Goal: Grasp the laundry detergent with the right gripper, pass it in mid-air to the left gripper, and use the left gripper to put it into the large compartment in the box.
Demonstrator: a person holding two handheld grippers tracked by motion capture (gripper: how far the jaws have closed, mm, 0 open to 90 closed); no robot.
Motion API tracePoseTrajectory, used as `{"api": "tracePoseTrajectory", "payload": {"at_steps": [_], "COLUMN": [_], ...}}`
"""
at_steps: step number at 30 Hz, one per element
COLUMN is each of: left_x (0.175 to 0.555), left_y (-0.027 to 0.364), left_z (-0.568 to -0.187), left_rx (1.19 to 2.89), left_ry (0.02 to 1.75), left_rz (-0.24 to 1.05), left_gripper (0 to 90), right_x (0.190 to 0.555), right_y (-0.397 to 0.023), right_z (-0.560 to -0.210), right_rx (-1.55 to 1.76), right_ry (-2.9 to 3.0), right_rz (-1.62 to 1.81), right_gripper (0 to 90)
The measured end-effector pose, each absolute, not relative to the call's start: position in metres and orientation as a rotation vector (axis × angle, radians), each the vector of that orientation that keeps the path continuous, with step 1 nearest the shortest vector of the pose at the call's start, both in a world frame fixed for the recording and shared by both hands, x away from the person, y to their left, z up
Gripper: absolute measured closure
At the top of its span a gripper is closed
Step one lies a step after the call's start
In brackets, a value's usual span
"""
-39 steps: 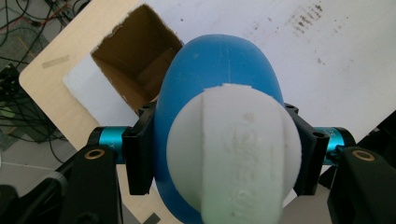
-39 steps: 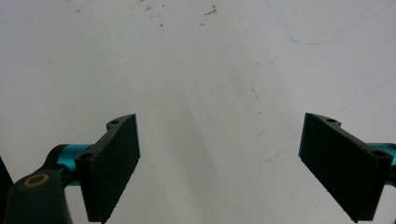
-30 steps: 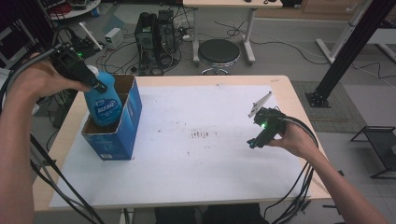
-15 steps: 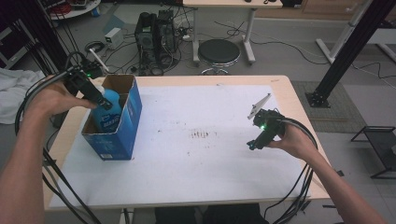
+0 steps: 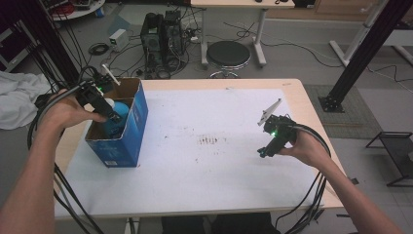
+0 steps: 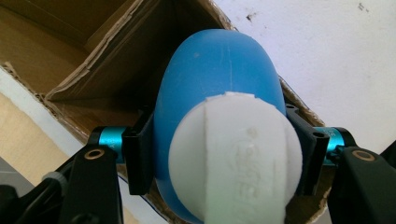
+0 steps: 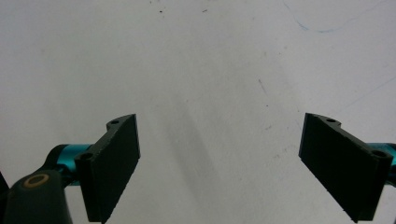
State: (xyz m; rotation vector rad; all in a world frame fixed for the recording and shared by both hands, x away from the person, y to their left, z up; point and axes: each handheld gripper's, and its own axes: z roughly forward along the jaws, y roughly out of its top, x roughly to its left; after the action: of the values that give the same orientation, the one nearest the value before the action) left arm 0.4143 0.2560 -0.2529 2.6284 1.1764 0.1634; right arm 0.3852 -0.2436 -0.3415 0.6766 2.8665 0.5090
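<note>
A blue bottle (image 5: 117,117) with a white cap (image 6: 236,154) sits low inside an open blue cardboard box (image 5: 131,136) at the table's left. My left gripper (image 5: 111,116) is shut on the bottle, its two black jaws pressing the bottle's sides just below the cap (image 6: 219,158). Most of the bottle is below the box rim in the high view. My right gripper (image 5: 264,152) hovers over the white table (image 5: 204,165) at the right, open, with nothing between its jaws (image 7: 219,163).
The box has brown flaps and a brown inside (image 6: 93,51). A small brownish stain (image 5: 208,141) marks the middle of the table. Cables trail from both grippers off the table's front. A stool (image 5: 229,53) and computer cases (image 5: 160,34) stand on the floor beyond the far edge.
My left gripper has lowered the blue bottle down into the box; it stood well above the rim before. The right gripper has stayed in place.
</note>
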Motion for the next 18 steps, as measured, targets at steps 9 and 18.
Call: {"api": "tracePoseTrajectory", "payload": {"at_steps": [9,18], "left_x": [0.412,0.410], "left_y": [0.261,0.264], "left_z": [-0.264,-0.278], "left_rx": [2.652,2.629], "left_ry": [1.142,1.141], "left_rz": [0.178,0.190], "left_gripper": [37.9,37.9], "right_x": [0.385,0.385], "right_y": [-0.245,-0.243], "right_z": [-0.342,-0.343], "right_rx": [0.684,0.671], "right_ry": [2.865,2.870], "right_rz": [0.516,0.506], "right_gripper": [11.7,11.7]}}
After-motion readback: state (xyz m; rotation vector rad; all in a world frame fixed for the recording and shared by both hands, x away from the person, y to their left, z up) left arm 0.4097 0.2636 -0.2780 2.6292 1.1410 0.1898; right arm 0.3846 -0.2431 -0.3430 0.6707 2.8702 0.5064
